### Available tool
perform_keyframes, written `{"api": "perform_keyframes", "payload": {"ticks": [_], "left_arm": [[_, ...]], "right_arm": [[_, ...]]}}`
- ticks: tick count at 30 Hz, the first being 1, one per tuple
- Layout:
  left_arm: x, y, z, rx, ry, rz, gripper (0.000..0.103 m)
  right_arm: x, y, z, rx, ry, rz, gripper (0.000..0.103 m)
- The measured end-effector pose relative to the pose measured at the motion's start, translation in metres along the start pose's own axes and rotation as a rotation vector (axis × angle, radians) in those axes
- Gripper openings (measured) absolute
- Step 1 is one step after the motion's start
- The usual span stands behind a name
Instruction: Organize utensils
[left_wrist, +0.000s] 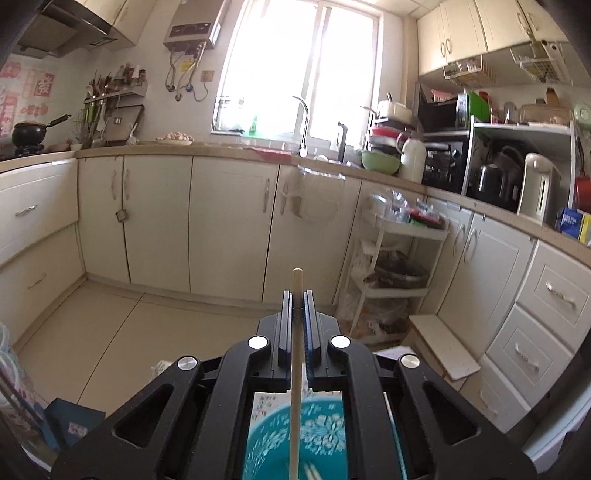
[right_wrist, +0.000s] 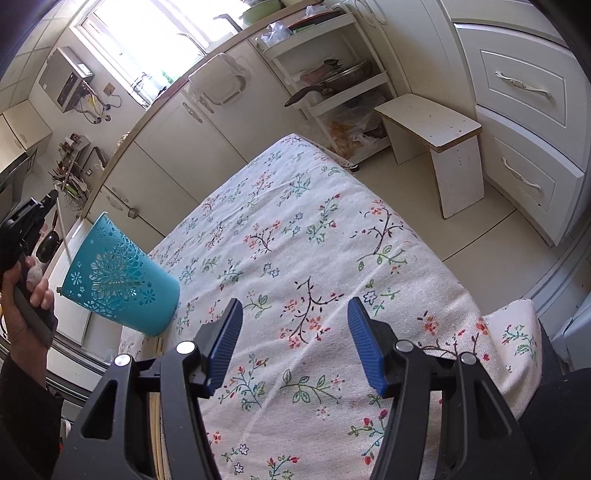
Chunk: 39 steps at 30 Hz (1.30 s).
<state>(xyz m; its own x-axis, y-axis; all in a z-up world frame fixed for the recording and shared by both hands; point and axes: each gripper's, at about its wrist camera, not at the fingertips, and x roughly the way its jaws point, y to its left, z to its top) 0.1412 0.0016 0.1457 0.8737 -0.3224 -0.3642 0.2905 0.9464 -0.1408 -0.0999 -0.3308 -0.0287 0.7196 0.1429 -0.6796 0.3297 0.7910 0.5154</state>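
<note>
My left gripper (left_wrist: 297, 295) is shut on a wooden chopstick (left_wrist: 295, 369). It holds the chopstick upright, with the lower end reaching into a teal perforated utensil holder (left_wrist: 325, 439) directly below. In the right wrist view the same holder (right_wrist: 118, 284) stands at the left edge of a table with a floral cloth (right_wrist: 314, 258), and the left gripper (right_wrist: 50, 201) holds the chopstick (right_wrist: 63, 232) over its rim. My right gripper (right_wrist: 295, 343) is open and empty, hovering above the cloth. More chopsticks (left_wrist: 314, 470) lie inside the holder.
A white stool (right_wrist: 436, 147) and a white shelf cart (right_wrist: 332, 85) with pans stand beyond the table's far end. Cream cabinets and drawers (right_wrist: 524, 122) line the walls. A wooden strip (right_wrist: 157, 424) shows under my right gripper.
</note>
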Motion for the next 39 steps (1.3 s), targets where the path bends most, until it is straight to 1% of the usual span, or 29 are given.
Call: {"api": "perform_keyframes", "payload": {"ticks": [3,5,7,8,10,13,15,17,18,20,22,23,27,31,33,36,39], "left_arm": [[-0.007,0.001,-0.017,0.007,0.043,0.003,0.006],[-0.016,0.006,-0.027,-0.007,0.059,0.006,0.01],[-0.031,0.01,-0.036,-0.027,0.068,0.015,0.021],[-0.038,0.012,-0.04,-0.033,0.068,0.02,0.025],[-0.061,0.016,-0.052,-0.048,0.061,0.038,0.044],[-0.093,0.022,-0.077,-0.057,0.065,0.068,0.054],[-0.107,0.027,-0.098,-0.065,0.095,0.081,0.055],[-0.113,0.035,-0.127,-0.091,0.161,0.09,0.055],[-0.113,0.039,-0.146,-0.104,0.212,0.095,0.055],[-0.111,0.045,-0.168,-0.125,0.274,0.109,0.055],[-0.108,0.051,-0.187,-0.15,0.336,0.105,0.055],[-0.107,0.052,-0.194,-0.153,0.354,0.105,0.055],[-0.103,0.056,-0.206,-0.152,0.379,0.098,0.056],[-0.099,0.06,-0.214,-0.166,0.392,0.101,0.058],[-0.094,0.062,-0.216,-0.179,0.404,0.106,0.059],[-0.091,0.069,-0.219,-0.223,0.423,0.099,0.059],[-0.089,0.07,-0.22,-0.232,0.426,0.095,0.06]], "right_arm": [[0.0,0.004,-0.001,-0.019,-0.002,-0.005,0.057],[-0.001,0.007,-0.003,-0.037,-0.005,-0.007,0.057],[-0.002,0.013,-0.004,-0.072,-0.009,-0.009,0.057],[-0.002,0.017,-0.006,-0.095,-0.011,-0.01,0.057],[-0.002,0.03,-0.01,-0.161,-0.012,-0.006,0.057],[0.001,0.053,-0.024,-0.256,0.015,0.023,0.057],[0.006,0.072,-0.038,-0.305,0.056,0.054,0.057],[0.013,0.092,-0.054,-0.36,0.099,0.079,0.057],[0.018,0.106,-0.065,-0.405,0.127,0.093,0.056],[0.026,0.129,-0.08,-0.469,0.164,0.114,0.055],[0.034,0.141,-0.085,-0.479,0.188,0.116,0.053],[0.041,0.146,-0.086,-0.468,0.202,0.117,0.052],[0.064,0.161,-0.086,-0.445,0.235,0.087,0.04],[0.083,0.169,-0.089,-0.458,0.263,0.061,0.035],[0.086,0.175,-0.091,-0.489,0.248,0.045,0.034],[0.089,0.18,-0.091,-0.509,0.249,0.035,0.03],[0.088,0.174,-0.087,-0.476,0.257,0.055,0.028]]}}
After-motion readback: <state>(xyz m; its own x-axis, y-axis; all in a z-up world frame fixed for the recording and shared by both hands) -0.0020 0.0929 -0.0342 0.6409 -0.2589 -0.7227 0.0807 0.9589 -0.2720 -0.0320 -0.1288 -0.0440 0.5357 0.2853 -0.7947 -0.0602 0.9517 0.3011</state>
